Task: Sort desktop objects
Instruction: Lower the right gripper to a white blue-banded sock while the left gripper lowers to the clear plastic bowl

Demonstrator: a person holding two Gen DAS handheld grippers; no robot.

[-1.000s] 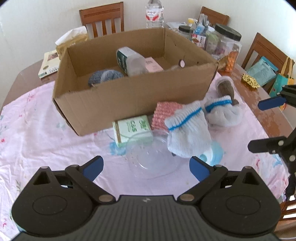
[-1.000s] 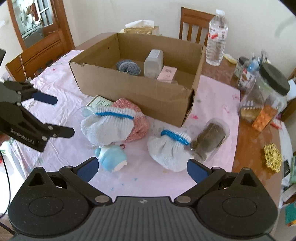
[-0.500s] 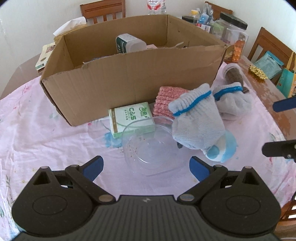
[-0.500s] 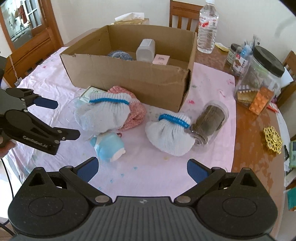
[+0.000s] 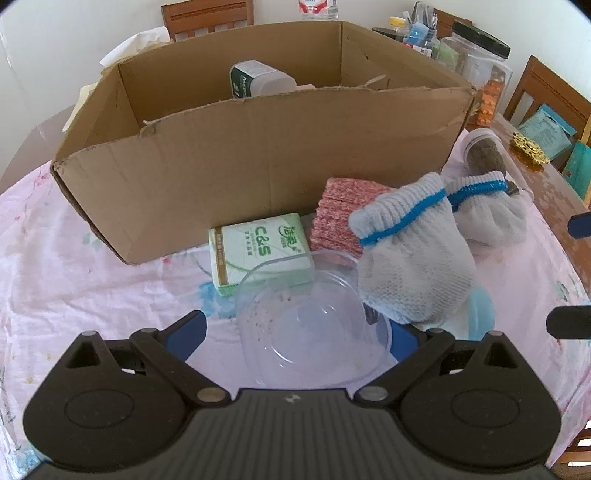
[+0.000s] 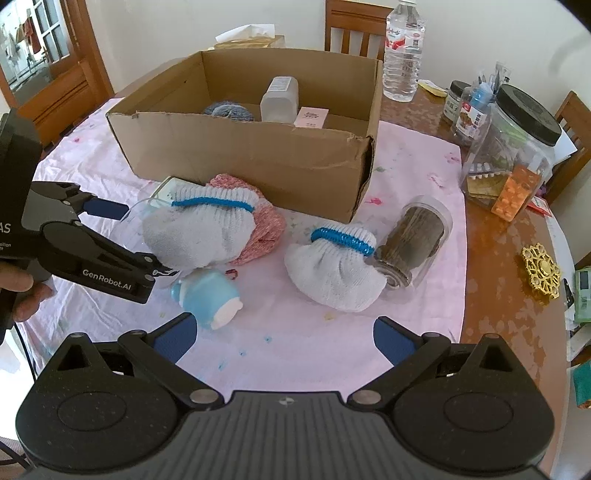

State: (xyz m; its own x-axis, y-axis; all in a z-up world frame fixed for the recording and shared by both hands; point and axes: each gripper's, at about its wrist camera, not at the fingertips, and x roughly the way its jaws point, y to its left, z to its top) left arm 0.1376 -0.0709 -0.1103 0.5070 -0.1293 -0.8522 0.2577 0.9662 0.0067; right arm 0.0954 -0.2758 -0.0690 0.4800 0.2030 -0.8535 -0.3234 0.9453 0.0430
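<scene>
The left gripper is standing wide open with its two blue fingers on either side of a clear plastic bowl; the fingers are not pressing the bowl and it is resting on the tablecloth; the right gripper is also wide open and is holding nothing, hovering over a bare part of the cloth.

Taking the cardboard box as the landmark: the bowl is lying in front of its near wall; a green tissue pack is lying between the bowl and the box, partly behind the bowl's rim; a pink knitted cloth is lying just beside the pack, against the box wall; a white sock with a blue band is resting on the pink cloth and is leaning over the bowl's right edge, so it is crowding the gripper's right finger; a small blue figure is lying under the sock's near side; a second white sock is lying in front of the box's right corner, touching a clear jar that is lying on its side.

Inside the box a white bottle, a grey ball of yarn and a small pink carton are sitting.

The pink cloth is covering a brown wooden table; behind the box a water bottle, a tissue box and wooden chairs are standing; to the right of the box a big jar with a black lid is standing.
</scene>
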